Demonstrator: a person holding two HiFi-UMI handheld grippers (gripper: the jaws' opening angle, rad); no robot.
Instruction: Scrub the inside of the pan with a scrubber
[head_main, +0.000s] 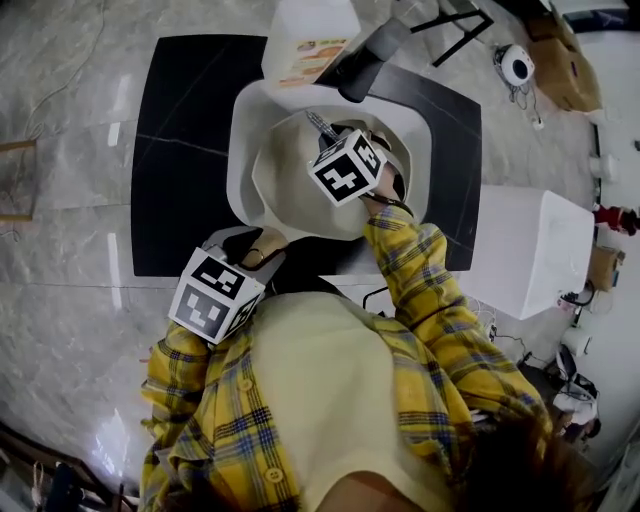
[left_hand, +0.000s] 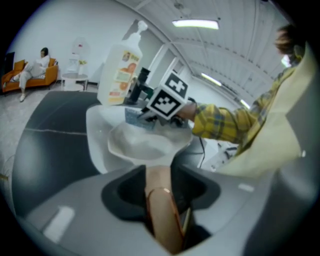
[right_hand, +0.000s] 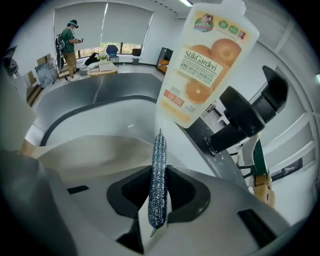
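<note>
Right gripper view: right claw (right_hand: 159, 174) clamps the scrubber (right_hand: 159, 145) (glittery blue). Left claw (left_hand: 160, 176) stands apart around the pan handle (left_hand: 163, 215).

Bright, even indoor light fills all three views. In the left gripper view the ceiling strip lights (left_hand: 195, 23) burn out to white. In the right gripper view daylight comes through blind-covered windows (right_hand: 105, 30) at the far wall. In the head view the polished floor (head_main: 70, 200) throws back pale patches of glare, while the dark desk (head_main: 185, 150) gives only a dull sheen. Shadows are soft and faint. Both gripper views bend strongly, fisheye-fashion, and fall to black in the corners. Up close, the grey body of the left tool (left_hand: 159, 172) is smeared out of focus, and so is the pan handle (left_hand: 162, 215). The scrubber (right_hand: 159, 150) in the right tool (right_hand: 157, 187) is crisp and glints with small highlights.
</note>
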